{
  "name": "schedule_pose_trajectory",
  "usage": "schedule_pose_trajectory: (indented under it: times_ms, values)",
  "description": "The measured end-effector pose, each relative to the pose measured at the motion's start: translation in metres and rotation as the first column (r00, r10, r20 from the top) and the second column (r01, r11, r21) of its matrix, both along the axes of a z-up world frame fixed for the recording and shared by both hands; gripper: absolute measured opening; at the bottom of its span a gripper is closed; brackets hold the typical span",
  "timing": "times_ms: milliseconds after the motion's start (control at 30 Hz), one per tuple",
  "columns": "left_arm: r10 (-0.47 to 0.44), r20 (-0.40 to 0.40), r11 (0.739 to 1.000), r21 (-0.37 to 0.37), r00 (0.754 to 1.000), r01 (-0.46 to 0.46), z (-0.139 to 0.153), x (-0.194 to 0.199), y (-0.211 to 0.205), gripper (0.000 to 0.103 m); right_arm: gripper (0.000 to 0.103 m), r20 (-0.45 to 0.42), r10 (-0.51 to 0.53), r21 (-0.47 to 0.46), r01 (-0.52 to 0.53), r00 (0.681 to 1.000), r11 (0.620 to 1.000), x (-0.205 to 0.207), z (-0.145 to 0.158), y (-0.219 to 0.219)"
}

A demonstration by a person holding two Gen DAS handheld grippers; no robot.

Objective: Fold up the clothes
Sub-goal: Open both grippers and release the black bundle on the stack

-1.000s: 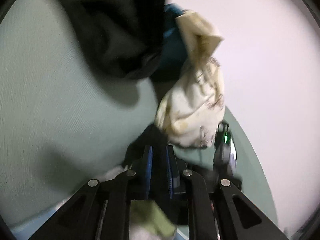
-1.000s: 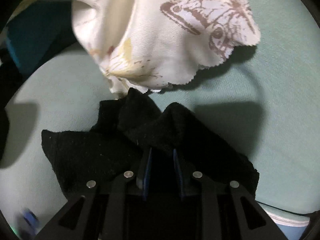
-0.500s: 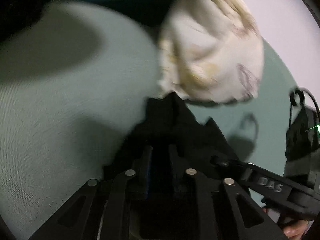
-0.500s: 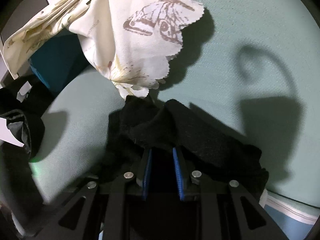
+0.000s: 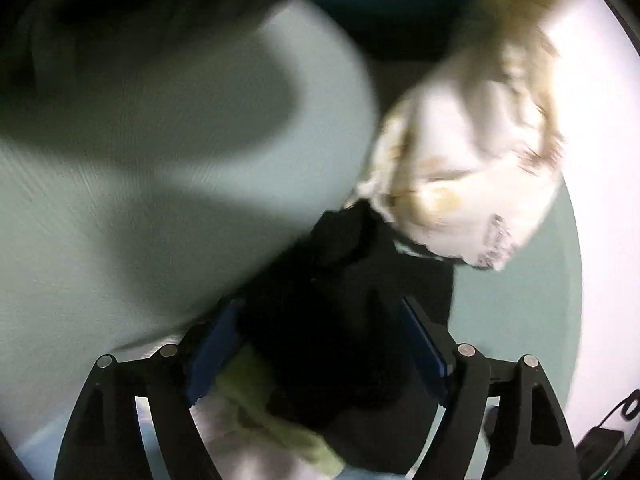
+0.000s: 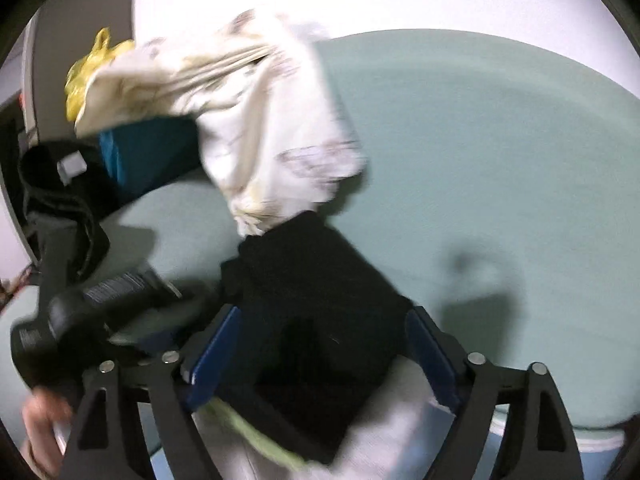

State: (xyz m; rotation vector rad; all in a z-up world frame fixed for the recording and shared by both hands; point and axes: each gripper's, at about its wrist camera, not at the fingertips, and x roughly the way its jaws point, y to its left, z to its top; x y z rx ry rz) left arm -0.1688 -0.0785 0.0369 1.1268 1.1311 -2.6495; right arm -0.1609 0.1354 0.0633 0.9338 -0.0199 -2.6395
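A folded black garment [image 5: 344,320] [image 6: 320,320] lies on a stack of pale and green clothes at the near edge of the mint-green table [image 6: 500,168]. My left gripper [image 5: 320,344] is open, its blue pads either side of the black garment, not pinching it. My right gripper [image 6: 320,344] is also open over the same garment. A cream butterfly-print cloth [image 5: 472,176] [image 6: 276,140] lies bunched just beyond it.
A pile of dark, teal [image 6: 148,156] and yellow [image 6: 88,76] clothes sits at the far left. The left gripper's handle and a hand [image 6: 44,360] show at lower left in the right wrist view. A white wall lies behind the table.
Both grippers were shut on the black garment; now both have opened and let it go on the stack. Both views have swung; the left view is blurred.
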Motion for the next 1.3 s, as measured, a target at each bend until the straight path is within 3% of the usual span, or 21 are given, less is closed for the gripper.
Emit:
schedule_pose_trajectory:
  times_ms: [100, 233, 267, 400, 567, 833, 1033, 1100, 1200, 1300]
  values:
    - [-0.118, 0.014, 0.972, -0.202, 0.993, 0.118, 0.043, 0.022, 0.031, 0.083, 0.086, 0.044, -0.002, -0.042, 0.004, 0.999, 0.999, 0.020, 0.022, 0.039]
    - [-0.193, 0.088, 0.870, -0.445, 0.977, 0.212, 0.068, 0.062, 0.069, 0.083, 0.093, 0.035, 0.005, -0.001, -0.005, 0.999, 1.000, 0.079, 0.040, 0.056]
    - [-0.204, 0.099, 0.846, -0.483, 0.974, 0.226, 0.071, 0.074, 0.075, 0.083, 0.099, 0.035, 0.003, 0.020, -0.004, 0.999, 1.000, 0.092, 0.042, 0.059]
    - [-0.246, 0.129, 0.804, -0.526, 0.961, 0.276, 0.085, 0.121, 0.084, 0.083, 0.103, 0.035, 0.022, 0.028, -0.023, 0.999, 0.999, 0.144, 0.051, 0.067]
    - [-0.250, 0.099, 0.765, -0.589, 0.963, 0.260, 0.104, 0.145, 0.095, 0.083, 0.103, 0.032, 0.067, 0.003, -0.067, 0.997, 0.998, 0.181, 0.057, 0.051]
    - [-0.257, 0.091, 0.768, -0.585, 0.962, 0.260, 0.090, 0.179, 0.099, 0.084, 0.103, 0.009, 0.036, 0.050, -0.037, 0.999, 0.998, 0.205, 0.050, 0.028]
    - [-0.279, 0.021, 0.775, -0.586, 0.960, 0.238, 0.093, 0.199, 0.103, 0.084, 0.103, -0.022, 0.029, 0.108, -0.026, 0.999, 0.994, 0.227, 0.043, 0.020]
    - [-0.279, -0.036, 0.783, -0.586, 0.960, 0.206, 0.095, 0.212, 0.103, 0.084, 0.103, -0.064, 0.002, 0.101, 0.005, 0.998, 0.995, 0.240, 0.042, 0.024]
    - [-0.252, -0.215, 0.819, -0.567, 0.944, 0.090, 0.092, 0.248, 0.093, 0.084, 0.103, -0.118, -0.036, 0.047, 0.041, 0.992, 0.998, 0.267, 0.032, 0.035]
    - [-0.246, -0.260, 0.850, -0.521, 0.934, 0.079, 0.080, 0.261, 0.085, 0.084, 0.103, -0.110, -0.053, 0.012, 0.054, 0.992, 0.998, 0.283, 0.016, 0.043]
